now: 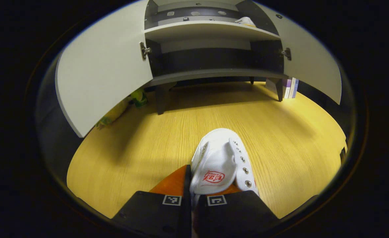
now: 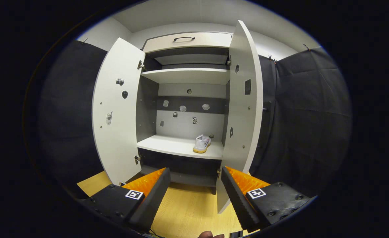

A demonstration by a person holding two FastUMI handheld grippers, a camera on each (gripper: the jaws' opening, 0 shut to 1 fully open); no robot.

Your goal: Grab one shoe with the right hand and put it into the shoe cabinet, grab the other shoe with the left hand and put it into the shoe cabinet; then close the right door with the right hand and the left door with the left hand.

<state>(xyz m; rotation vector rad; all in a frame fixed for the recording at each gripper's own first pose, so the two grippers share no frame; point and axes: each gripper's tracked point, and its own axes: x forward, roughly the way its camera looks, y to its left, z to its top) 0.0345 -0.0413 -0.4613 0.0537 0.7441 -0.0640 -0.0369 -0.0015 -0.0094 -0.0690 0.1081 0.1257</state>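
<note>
In the left gripper view my left gripper (image 1: pixel 205 183) is shut on the heel end of a white shoe (image 1: pixel 221 155) with a red logo, whose toe points toward the shoe cabinet (image 1: pixel 211 73). Both cabinet doors stand wide open: the left door (image 1: pixel 101 69) and the right door (image 1: pixel 310 62). In the right gripper view my right gripper (image 2: pixel 194 185) is open and empty, aimed at the cabinet from a short distance. The other white shoe (image 2: pixel 202 144) rests on the middle shelf (image 2: pixel 168 145), toward its right side, and it also peeks over the shelf edge as a shoe (image 1: pixel 245 21).
The floor (image 1: pixel 168 132) is light wood. Some books (image 1: pixel 291 88) lean by the cabinet's right leg, and a yellow-green toy (image 1: pixel 115 113) lies behind the left door. A drawer with a handle (image 2: pixel 184 38) tops the cabinet. Black cloth walls flank it.
</note>
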